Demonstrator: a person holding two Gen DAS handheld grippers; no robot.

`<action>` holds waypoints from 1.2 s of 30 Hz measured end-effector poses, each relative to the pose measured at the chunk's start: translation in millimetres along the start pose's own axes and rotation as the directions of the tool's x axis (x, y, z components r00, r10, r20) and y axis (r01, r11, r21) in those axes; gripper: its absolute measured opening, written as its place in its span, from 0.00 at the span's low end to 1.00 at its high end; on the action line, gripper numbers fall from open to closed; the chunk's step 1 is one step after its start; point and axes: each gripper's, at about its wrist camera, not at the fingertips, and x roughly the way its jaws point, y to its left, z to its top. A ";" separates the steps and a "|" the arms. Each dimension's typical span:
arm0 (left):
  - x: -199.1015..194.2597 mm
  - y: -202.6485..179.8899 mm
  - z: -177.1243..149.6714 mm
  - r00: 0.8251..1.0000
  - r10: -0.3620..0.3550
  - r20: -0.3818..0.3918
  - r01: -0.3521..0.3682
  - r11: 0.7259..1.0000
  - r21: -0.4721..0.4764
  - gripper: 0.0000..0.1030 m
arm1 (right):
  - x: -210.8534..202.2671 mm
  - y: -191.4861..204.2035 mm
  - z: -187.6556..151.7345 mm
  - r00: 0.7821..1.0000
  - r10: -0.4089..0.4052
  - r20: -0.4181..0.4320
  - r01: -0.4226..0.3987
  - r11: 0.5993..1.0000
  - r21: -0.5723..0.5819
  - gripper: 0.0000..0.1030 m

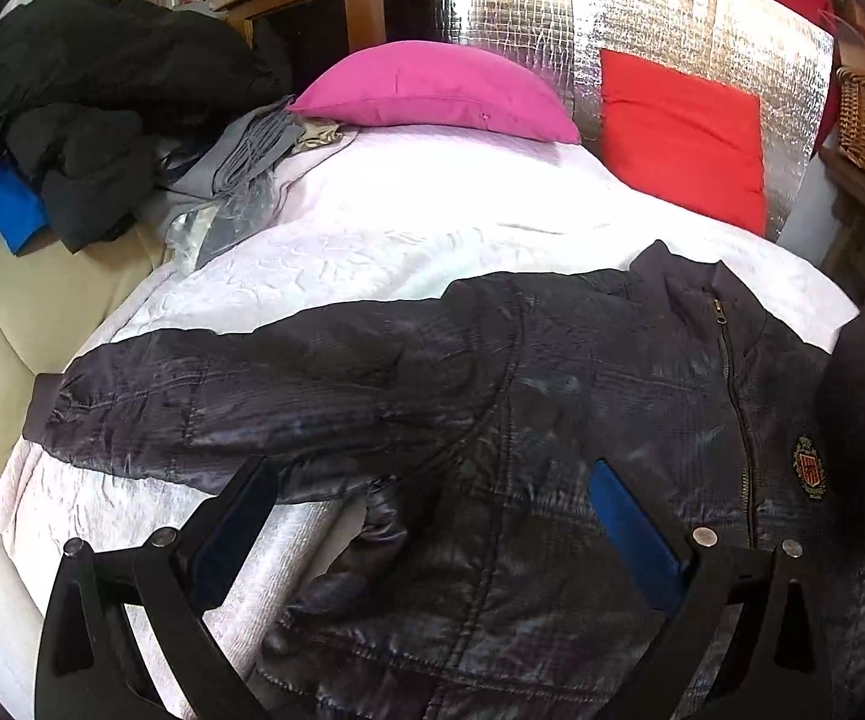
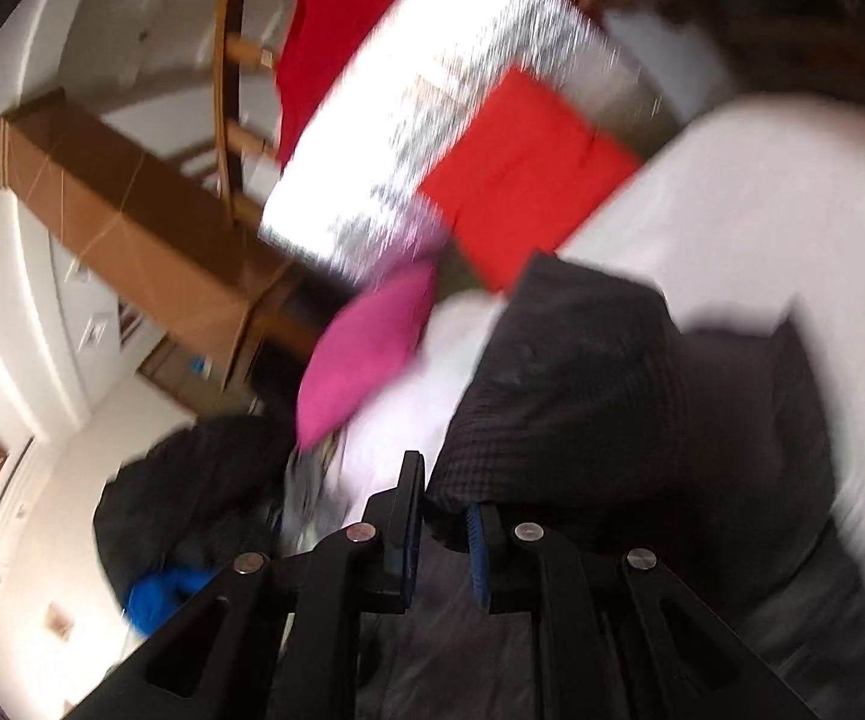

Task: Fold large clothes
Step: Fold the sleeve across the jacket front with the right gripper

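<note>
On the white quilted bedspread [image 1: 372, 252] a dark, glossy quilted jacket [image 1: 552, 372] is spread zip-up, one sleeve stretched left. Left gripper [image 1: 432, 516] is held wide above it. Right gripper [image 2: 441, 516] is clamped on dark jacket fabric, lifted; view blurred.

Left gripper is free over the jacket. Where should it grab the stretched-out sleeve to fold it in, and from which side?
Grip the sleeve at its ribbed cuff, coming from the bed's outer edge at the picture's left. The sleeve lies flat and straight across the white bedspread, so the cuff is a free end. The open left gripper hangs above the jacket body.
</note>
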 end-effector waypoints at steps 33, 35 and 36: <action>38.4 -192.7 -22.9 0.944 -0.328 -0.013 0.316 0.895 0.314 1.00 | -53.6 -107.3 33.0 0.856 -0.514 0.049 0.505 0.854 0.126 0.82; 53.4 -202.2 -18.2 0.961 -0.276 -0.011 0.263 0.903 0.341 1.00 | -43.7 -127.2 36.0 0.880 -0.475 -0.002 0.470 0.872 0.138 0.82; 53.8 -202.4 -17.4 0.964 -0.267 -0.011 0.254 0.903 0.346 1.00 | -36.6 -135.6 34.7 0.890 -0.455 -0.025 0.454 0.878 0.151 0.77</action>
